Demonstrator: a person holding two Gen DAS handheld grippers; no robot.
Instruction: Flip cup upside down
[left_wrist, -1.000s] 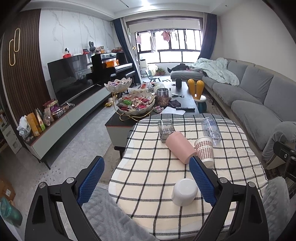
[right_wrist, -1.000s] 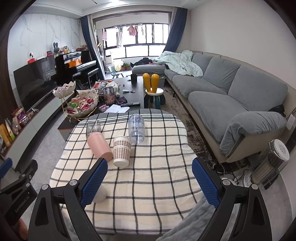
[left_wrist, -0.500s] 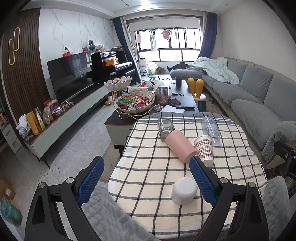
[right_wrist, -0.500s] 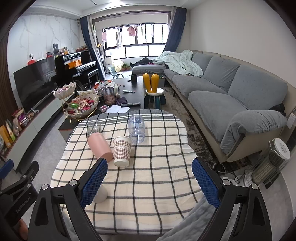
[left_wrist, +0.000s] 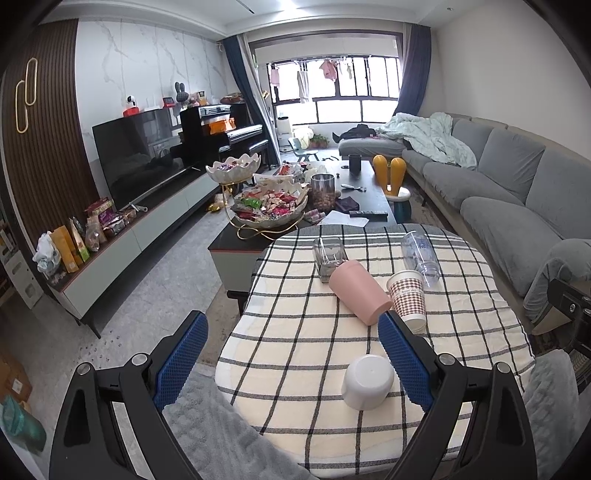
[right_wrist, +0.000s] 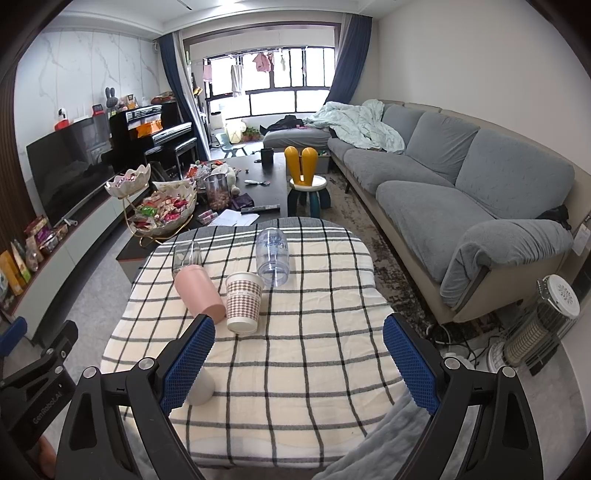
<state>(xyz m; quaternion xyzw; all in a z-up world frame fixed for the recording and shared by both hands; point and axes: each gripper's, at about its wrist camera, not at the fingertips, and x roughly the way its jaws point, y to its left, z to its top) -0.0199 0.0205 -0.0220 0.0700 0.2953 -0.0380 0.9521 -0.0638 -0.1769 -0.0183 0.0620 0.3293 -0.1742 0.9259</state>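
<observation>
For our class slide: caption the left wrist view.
Open left tongs hover before white cup, already upside down on checked tablecloth.

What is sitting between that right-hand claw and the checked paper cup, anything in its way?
Nothing visible. The right gripper hangs open at the near edge of the table, and only bare checked cloth lies between it and the paper cup. The pink cup lies just left of it, close beside.

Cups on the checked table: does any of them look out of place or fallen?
Yes. The pink cup and the clear plastic cup lie on their sides. The patterned paper cup stands upright. No spill shows.
</observation>
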